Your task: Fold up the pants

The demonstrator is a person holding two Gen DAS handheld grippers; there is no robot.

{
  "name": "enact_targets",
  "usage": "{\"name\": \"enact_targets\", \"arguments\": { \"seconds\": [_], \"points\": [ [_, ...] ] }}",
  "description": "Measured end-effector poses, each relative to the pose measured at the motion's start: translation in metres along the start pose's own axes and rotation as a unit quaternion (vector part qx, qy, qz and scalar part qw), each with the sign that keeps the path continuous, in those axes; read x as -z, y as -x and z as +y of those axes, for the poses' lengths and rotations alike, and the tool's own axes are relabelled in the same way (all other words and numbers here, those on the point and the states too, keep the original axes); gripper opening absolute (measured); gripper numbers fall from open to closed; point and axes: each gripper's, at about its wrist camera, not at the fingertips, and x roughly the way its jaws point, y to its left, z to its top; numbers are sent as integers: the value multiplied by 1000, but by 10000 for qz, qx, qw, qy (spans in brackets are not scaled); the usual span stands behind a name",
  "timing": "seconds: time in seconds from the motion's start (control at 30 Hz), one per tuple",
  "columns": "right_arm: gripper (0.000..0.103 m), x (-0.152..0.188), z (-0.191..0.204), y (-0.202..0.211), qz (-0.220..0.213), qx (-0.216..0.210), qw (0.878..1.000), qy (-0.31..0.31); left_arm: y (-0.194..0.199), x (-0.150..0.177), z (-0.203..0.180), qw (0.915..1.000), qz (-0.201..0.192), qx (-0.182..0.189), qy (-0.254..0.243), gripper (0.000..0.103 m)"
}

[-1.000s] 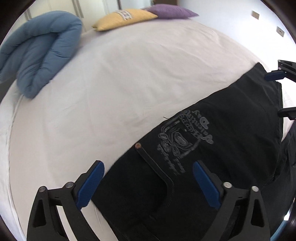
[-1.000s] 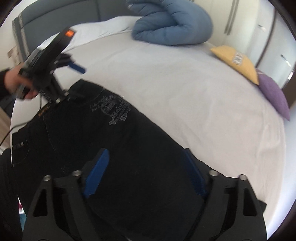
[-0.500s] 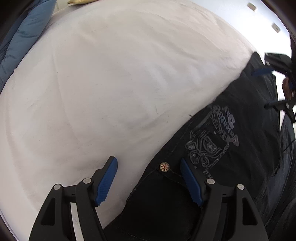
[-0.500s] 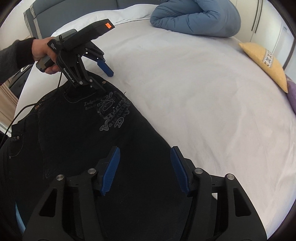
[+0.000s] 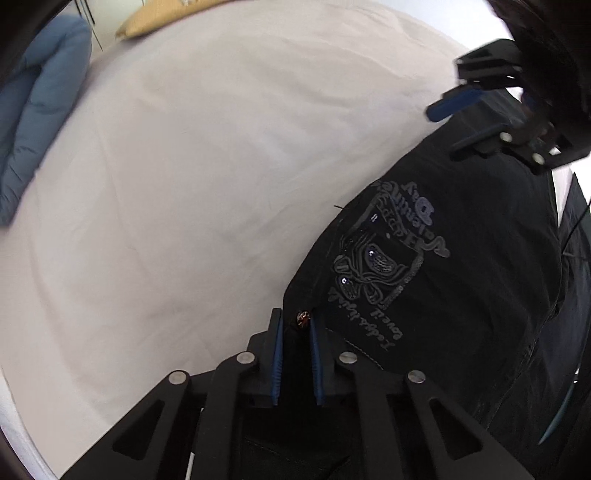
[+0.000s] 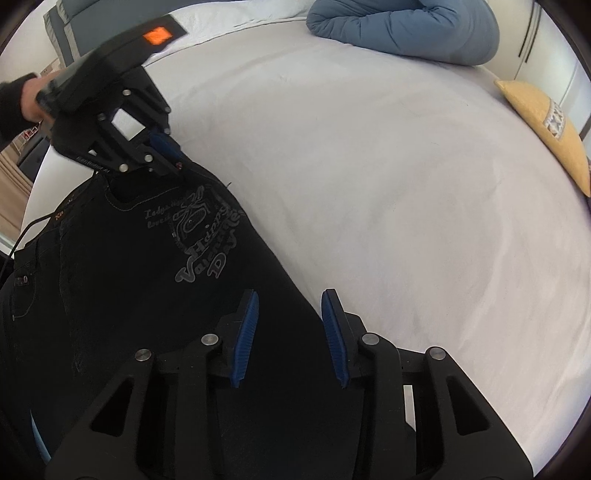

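The left gripper [image 5: 295,328] points steeply down at the edge of the black pants [image 5: 461,277], and its jaws are closing: the two blue pads stand only a narrow gap apart, with a fold of dark cloth pinched between them just below a small metal rivet [image 5: 303,318]. In the right wrist view the same gripper [image 6: 173,157] sits at the upper corner of the garment, near the waistband, held by a hand [image 6: 35,99] in a dark sleeve.

The right gripper [image 6: 290,332] is further down the same side edge of the pants. Its jaws are closing too, but they are plainly still apart; the edge of the black cloth runs between the blue pads, and they do not seem to press on it. From the left wrist view this gripper [image 5: 476,110] shows at the far end of the garment, one blue pad over the bed and the other over the cloth.

The pants lie flat on a bed [image 6: 406,203] covered by a pale sheet, along the side nearest the person. A grey printed design [image 6: 201,240] with lettering and a small figure marks the cloth between the two grippers.

On the far part of the bed rest a rolled blue duvet [image 6: 406,26] and a yellow cushion [image 6: 550,125].
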Motion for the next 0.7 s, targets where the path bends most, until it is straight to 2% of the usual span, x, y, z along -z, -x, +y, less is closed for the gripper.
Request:
{"name": "enact_targets", "arguments": {
  "seconds": [0.2, 0.27, 0.33, 0.4, 0.5, 0.63, 0.7],
  "points": [
    [34, -10, 7, -10, 201, 28, 9993, 301, 34, 21, -23, 9979, -578, -262, -156, 13],
    [34, -15, 8, -16, 270, 64, 9990, 346, 35, 23, -31, 9971, -648, -320, -248, 13],
    [34, -17, 8, -21, 330, 46, 9988, 354, 42, 39, -51, 9967, -691, -317, -289, 13],
    [34, -22, 7, -27, 427, 38, 9984, 361, 39, 36, -58, 9966, -696, -309, -329, 13],
    [34, -27, 11, -32, 524, -32, 9977, 423, 58, 53, -78, 9960, -745, -328, -358, 13],
    [34, -33, 15, -39, 698, -210, 9964, 430, 59, 54, -71, 9959, -784, -317, -324, 13],
    [15, -34, 14, -39, 691, -386, 9965, 285, 58, 53, -73, 9958, -767, -350, -347, 13]
  ]
}}
